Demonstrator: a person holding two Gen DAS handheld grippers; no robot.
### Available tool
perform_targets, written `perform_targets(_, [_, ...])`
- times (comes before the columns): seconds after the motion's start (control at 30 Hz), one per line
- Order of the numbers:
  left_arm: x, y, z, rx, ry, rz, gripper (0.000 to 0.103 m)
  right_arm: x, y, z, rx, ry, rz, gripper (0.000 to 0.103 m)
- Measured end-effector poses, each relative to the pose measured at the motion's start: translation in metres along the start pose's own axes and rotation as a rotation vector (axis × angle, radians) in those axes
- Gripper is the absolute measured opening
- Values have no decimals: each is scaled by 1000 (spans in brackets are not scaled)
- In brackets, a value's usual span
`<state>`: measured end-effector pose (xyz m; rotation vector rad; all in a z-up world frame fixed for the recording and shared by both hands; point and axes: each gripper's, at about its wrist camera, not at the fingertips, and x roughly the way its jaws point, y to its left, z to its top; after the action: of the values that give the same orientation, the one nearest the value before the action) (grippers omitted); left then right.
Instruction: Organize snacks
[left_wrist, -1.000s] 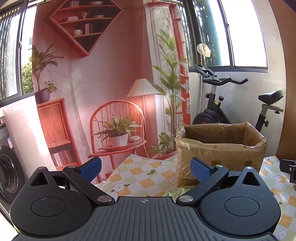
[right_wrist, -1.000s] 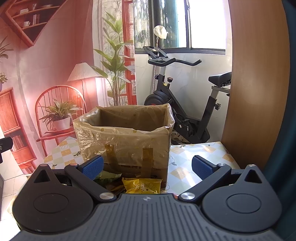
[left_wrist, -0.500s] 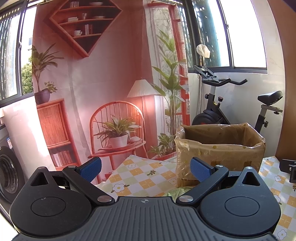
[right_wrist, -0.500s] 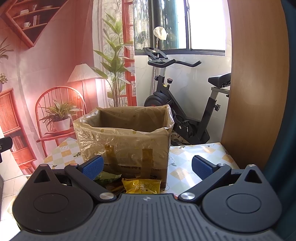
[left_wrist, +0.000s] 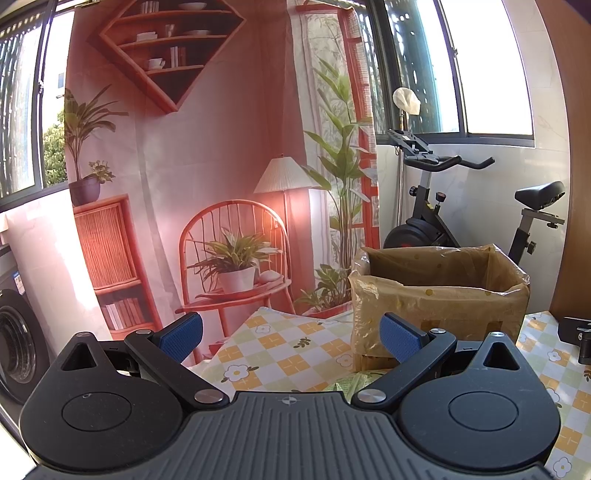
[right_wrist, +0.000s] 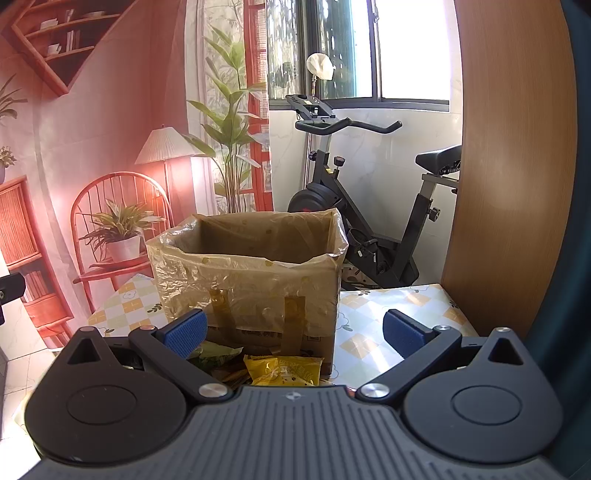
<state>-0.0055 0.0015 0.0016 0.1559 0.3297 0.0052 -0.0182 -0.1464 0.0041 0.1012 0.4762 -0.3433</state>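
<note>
No change since prior frames. Left tool (left_wrist: 291, 335), right tool (right_wrist: 294, 331) spread wide, empty. Snack packets (right_wrist: 282, 371) beside box (right_wrist: 255, 280) untouched; sorting not begun.

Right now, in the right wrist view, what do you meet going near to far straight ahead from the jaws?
Yellow snack packet → lined cardboard box → exercise bike → window.
</note>
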Motion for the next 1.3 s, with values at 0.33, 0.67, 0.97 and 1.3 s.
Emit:
perform_targets(0.33, [0,1,0,-10,1,-2,103,1,0,0,0,0,-1,103])
perform_targets(0.67, [0,0,-1,-23,7,-44,103,1,0,0,1,0,0,103])
perform_targets(0.97, [1,4,-4,-54,-10,-68,103,-1,0,1,0,-4,-1,103])
perform_targets(1.3, [27,-11,-30,10,-6,-12,102,13,-9,-9,35,-42,124,103])
